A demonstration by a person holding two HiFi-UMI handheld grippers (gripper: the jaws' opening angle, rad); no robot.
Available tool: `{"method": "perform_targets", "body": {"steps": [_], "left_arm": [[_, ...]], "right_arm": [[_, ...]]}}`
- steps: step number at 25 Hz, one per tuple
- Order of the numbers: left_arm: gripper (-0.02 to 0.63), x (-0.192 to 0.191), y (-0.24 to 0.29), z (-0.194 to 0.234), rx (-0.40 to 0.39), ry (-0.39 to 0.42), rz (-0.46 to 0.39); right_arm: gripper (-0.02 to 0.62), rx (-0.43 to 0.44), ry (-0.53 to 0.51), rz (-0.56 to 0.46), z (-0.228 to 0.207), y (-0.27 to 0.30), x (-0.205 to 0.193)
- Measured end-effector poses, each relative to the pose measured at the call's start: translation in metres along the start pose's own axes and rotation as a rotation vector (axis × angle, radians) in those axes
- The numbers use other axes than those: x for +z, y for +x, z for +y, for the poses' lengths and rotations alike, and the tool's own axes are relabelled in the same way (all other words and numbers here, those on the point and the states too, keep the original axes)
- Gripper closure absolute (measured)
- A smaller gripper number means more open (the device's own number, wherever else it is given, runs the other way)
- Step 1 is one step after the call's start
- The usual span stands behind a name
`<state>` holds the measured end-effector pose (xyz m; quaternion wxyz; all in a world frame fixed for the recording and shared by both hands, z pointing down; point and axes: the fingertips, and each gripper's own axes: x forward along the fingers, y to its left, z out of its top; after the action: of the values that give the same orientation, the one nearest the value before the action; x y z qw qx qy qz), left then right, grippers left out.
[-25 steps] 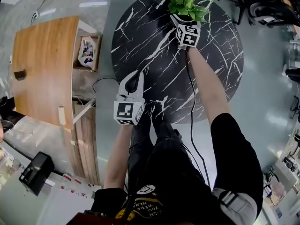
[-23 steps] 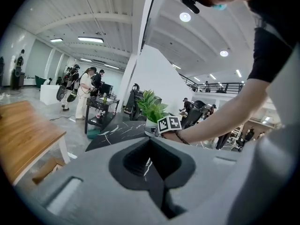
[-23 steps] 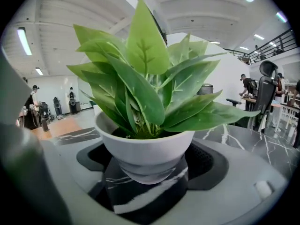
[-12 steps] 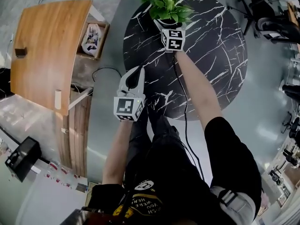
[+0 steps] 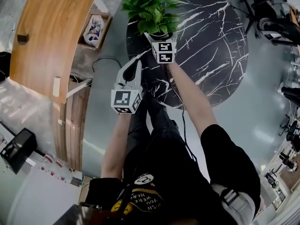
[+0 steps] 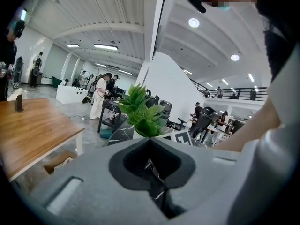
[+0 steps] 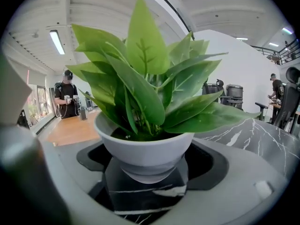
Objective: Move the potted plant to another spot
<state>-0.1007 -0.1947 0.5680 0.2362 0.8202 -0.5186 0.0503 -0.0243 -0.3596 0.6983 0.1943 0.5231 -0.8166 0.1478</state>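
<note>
Right tongs (image 5: pixel 158 35) grip the potted plant (image 5: pixel 149 8), held over the left edge of the tabletop (image 5: pixel 211 41). Left tongs (image 5: pixel 136 65) are closed and empty. Relocation appears under way; set-down remains outstanding.

Yellow print on the person's black shirt (image 5: pixel 140 198) partly read "WISH YOU WERE". Cubes (image 5: pixel 125 101) on the left gripper (image 5: pixel 138 64) and right gripper (image 5: pixel 159 37) carried black-and-white square markers.

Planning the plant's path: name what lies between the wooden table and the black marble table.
Head view: an open box with crumpled contents, then a black cable looped on the floor.
</note>
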Motion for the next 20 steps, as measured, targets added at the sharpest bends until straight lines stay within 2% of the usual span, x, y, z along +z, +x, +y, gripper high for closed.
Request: {"method": "perform_targets", "body": {"steps": [5,10,17,19,20], "left_arm": [[0.603,-0.008,-0.015,-0.008,0.003,-0.004,0.002],[0.603,-0.011,-0.024,-0.016,-0.006,0.022,0.004],[0.603,-0.006,-0.038,-0.024,0.008,0.017,-0.004],[0.603,0.0,-0.051,-0.031,0.02,0.017,-0.006],[0.603,0.006,-0.061,-0.037,0.027,0.02,-0.005]], "right_arm": [[0.104,0.017,-0.018,0.006,0.025,-0.029,-0.017],[0.104,0.07,-0.068,0.037,0.039,-0.05,-0.035],[0.113,0.073,-0.019,0.07,0.044,-0.104,-0.054],[0.2,0.083,0.028,0.061,0.048,-0.144,-0.052],[0.281,0.09,0.054,0.052,0.051,-0.169,-0.048]]}}
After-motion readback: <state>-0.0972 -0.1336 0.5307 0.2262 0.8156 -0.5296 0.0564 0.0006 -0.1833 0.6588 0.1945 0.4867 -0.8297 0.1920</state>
